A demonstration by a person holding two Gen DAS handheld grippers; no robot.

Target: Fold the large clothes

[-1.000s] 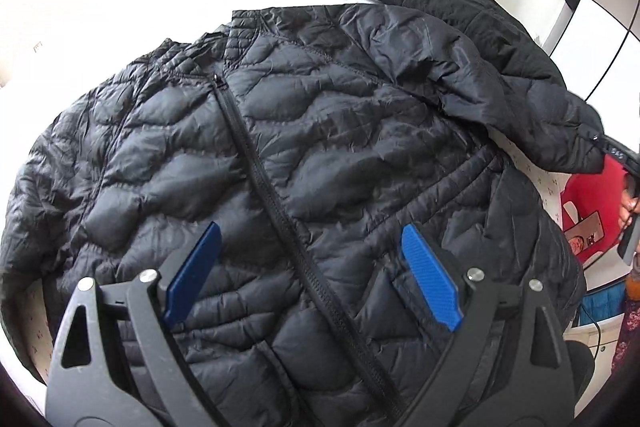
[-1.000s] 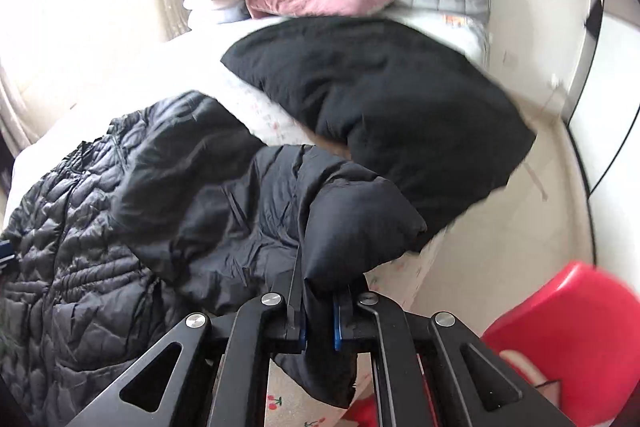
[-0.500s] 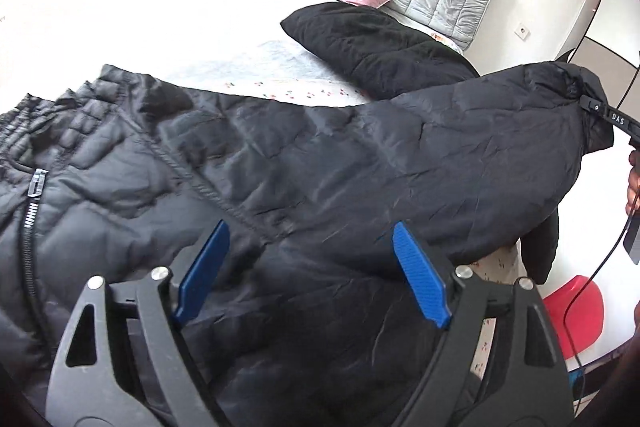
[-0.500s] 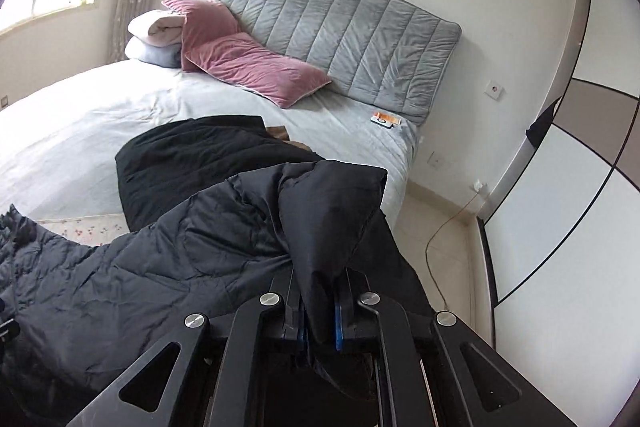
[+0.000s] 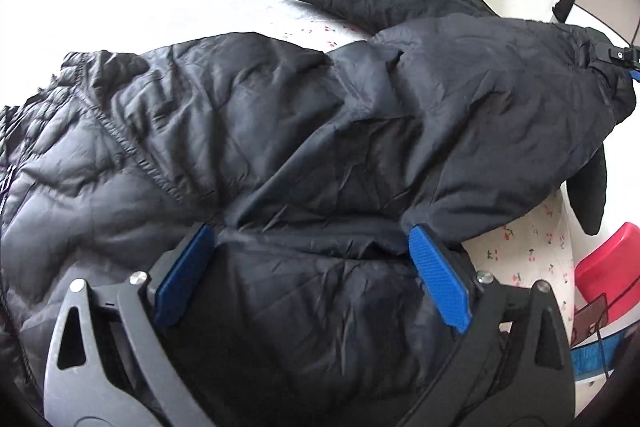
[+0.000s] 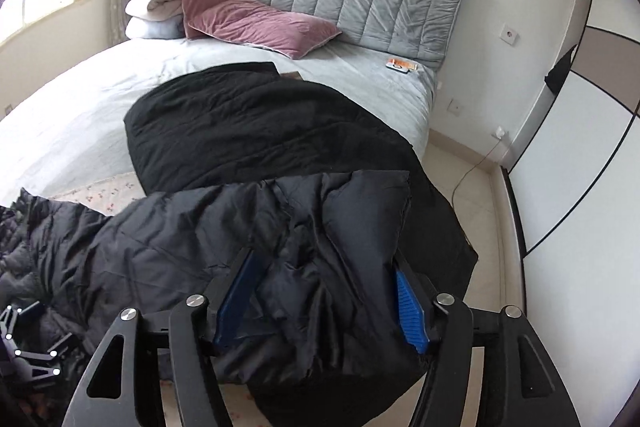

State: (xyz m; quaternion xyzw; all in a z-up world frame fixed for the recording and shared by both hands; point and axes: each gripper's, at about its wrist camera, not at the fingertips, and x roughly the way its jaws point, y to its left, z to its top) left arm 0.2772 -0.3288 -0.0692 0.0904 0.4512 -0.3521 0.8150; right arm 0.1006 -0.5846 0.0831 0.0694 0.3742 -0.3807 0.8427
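Now the black jacket [image 5: 280,147] is seen spread across the foot end of the bed [image 6: 80,115], its sleeve stretched toward the bed's right edge. The left hand-held gripper [image 5: 308,279] is held spread over the jacket body. The right hand-held gripper [image 6: 324,303] is spread too, with the sleeve end lying between its fingers.

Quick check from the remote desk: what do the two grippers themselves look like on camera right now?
Both match: the left gripper and right gripper have black angular linkage frames with triangular cut-outs, silver pivot bolts, and textured blue pads on the fingers.
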